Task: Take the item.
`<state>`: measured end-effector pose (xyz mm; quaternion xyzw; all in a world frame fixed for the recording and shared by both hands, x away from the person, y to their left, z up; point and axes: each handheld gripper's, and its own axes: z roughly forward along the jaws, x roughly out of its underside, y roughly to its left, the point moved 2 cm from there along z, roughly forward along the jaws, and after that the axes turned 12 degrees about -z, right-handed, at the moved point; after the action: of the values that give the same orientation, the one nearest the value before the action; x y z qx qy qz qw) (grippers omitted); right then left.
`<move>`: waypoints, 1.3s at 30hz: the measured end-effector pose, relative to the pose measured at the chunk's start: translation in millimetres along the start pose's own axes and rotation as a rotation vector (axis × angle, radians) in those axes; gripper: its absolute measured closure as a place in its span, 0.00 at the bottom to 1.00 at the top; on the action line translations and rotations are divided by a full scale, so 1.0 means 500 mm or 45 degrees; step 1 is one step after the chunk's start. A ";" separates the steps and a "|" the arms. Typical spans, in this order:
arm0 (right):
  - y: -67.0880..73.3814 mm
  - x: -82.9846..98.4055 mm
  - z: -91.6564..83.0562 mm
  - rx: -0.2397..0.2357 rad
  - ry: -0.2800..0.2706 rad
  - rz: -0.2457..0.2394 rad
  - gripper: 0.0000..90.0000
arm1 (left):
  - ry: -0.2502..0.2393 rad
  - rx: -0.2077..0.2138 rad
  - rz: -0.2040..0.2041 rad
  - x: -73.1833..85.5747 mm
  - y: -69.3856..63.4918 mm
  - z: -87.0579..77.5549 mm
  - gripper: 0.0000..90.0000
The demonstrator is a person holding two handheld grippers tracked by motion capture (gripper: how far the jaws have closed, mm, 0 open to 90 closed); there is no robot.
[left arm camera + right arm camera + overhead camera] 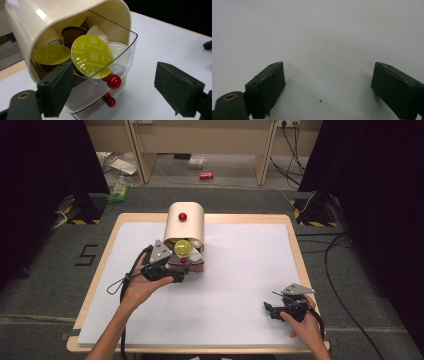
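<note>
Left gripper (112, 92) fingers spread at capsule holder (75, 27); lower drawer contents unclear; right gripper (328, 92) fingers spread

Grey carpet (240, 195), black curtains (45, 160), perhaps a desk (200, 140)

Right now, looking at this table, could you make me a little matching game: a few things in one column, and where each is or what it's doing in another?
Things
1. capsule holder
2. yellow-green lid capsule
3. left gripper
4. right gripper

Places or states
A. open, resting low over bare white table near the front right
B. leaning at the front of the pulled-out clear drawer
C. open, jaws at the drawer's front
D. cream, standing at the table's far edge, left of centre

Pairs: 1-D, 2-B, 3-C, 4-A
</note>
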<state>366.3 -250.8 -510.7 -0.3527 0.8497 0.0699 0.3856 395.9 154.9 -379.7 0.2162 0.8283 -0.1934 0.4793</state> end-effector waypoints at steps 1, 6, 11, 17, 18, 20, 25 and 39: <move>0.000 0.000 0.000 0.000 0.000 0.001 0.14 | 0.001 0.002 0.003 0.002 -0.001 -0.002 0.18; 0.000 0.000 0.000 0.000 0.000 -0.001 0.14 | -0.001 0.003 0.008 0.011 -0.009 -0.011 0.18; 0.000 0.000 0.000 0.000 0.000 -0.001 0.14 | -0.005 0.006 0.017 0.021 -0.018 -0.021 0.18; 0.000 0.000 0.000 0.000 0.000 0.002 0.14 | -0.008 0.015 0.032 0.032 -0.025 -0.031 0.18; 0.000 0.000 0.000 0.000 0.000 0.001 0.14 | -0.011 0.017 0.030 0.034 -0.026 -0.033 0.18; 0.000 0.000 0.000 0.001 0.000 0.002 0.14 | -0.019 0.017 0.037 0.038 -0.031 -0.039 0.18; 0.000 0.000 0.000 0.000 0.000 0.001 0.14 | -0.026 0.016 0.042 0.045 -0.036 -0.044 0.18; 0.000 0.000 0.000 0.000 0.000 0.003 0.14 | -0.022 0.017 0.046 0.058 -0.048 -0.055 0.18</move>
<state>366.2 -250.7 -510.7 -0.3519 0.8501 0.0704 0.3855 350.1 154.5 -389.6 0.2326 0.8188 -0.1923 0.4883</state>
